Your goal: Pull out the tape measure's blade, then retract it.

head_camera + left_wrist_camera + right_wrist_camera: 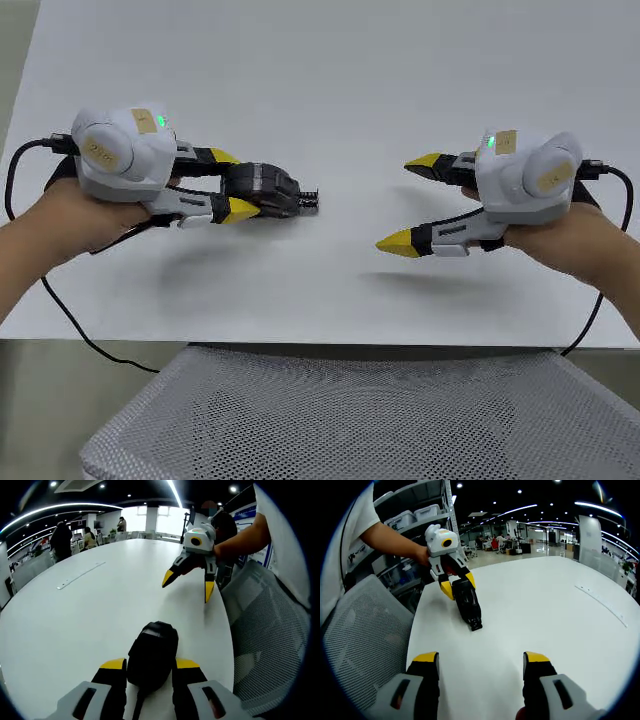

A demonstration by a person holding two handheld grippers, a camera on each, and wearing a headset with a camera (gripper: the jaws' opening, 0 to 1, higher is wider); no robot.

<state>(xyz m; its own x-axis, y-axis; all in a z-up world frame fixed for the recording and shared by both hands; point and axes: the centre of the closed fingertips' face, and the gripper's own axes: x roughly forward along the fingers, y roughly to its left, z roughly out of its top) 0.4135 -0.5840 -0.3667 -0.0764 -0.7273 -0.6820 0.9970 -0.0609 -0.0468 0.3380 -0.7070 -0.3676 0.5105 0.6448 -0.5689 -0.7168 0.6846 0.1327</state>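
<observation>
Where left claw (232, 184) clamps, tape measure's (268, 188) sides hide.

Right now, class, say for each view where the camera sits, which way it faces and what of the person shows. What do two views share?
Head view: on the headset, facing down at the table; both forearms show, left gripper holding the tape measure, right gripper open.
Left gripper view: on the left gripper, facing the right gripper; the right arm shows.
Right gripper view: on the right gripper, facing the left gripper; the left arm shows.
Both gripper views show the tape measure.
</observation>
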